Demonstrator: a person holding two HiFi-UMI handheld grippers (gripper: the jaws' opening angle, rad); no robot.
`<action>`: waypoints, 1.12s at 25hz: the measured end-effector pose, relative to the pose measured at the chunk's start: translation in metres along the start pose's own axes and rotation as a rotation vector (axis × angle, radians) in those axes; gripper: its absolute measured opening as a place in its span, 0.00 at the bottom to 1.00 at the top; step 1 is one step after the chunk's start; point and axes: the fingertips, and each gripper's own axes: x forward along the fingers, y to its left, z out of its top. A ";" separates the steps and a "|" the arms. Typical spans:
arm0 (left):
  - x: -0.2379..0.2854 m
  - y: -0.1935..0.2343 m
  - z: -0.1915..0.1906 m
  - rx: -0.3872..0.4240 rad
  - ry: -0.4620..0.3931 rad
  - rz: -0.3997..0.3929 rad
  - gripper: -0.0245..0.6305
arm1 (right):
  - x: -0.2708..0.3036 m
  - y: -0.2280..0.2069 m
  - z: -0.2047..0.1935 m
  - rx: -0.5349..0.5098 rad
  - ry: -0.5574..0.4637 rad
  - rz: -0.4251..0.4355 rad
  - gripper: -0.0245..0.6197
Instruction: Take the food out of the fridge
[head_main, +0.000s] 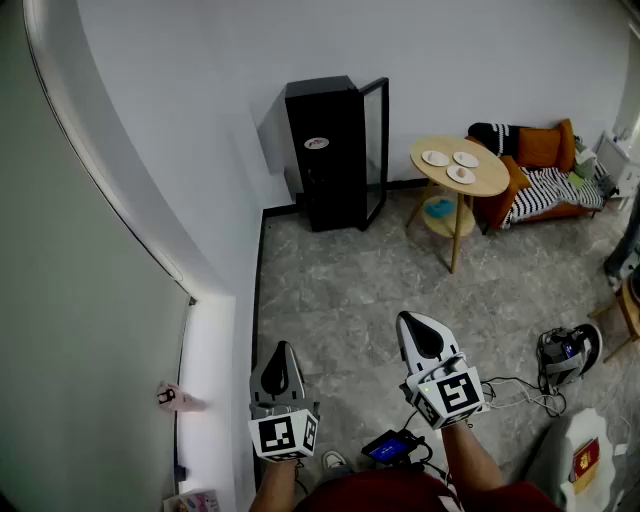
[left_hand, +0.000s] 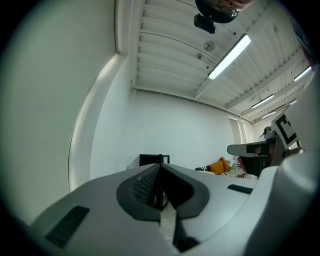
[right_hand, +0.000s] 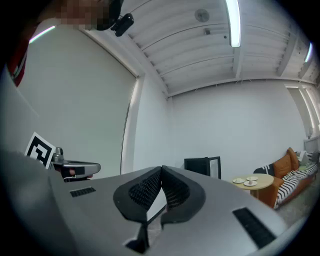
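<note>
Far off, the fridge (head_main: 325, 150) seems ajar, contents unseen; left gripper (head_main: 281, 347) and right gripper (head_main: 414, 320) pressed together.

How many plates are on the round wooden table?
3, all on the round table top: left plate, right plate, and near plate toward the camera. The tabletop partly hides the lower shelf, so more could sit there.
</note>
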 end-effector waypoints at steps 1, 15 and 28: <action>0.000 -0.001 0.001 0.001 0.000 0.001 0.06 | -0.001 0.000 0.000 0.002 -0.002 -0.002 0.07; 0.004 -0.026 -0.003 -0.002 0.016 0.001 0.06 | -0.016 -0.024 -0.006 0.019 0.002 -0.011 0.07; 0.032 -0.086 -0.016 -0.016 0.037 0.026 0.06 | -0.037 -0.092 -0.017 0.026 0.011 -0.004 0.07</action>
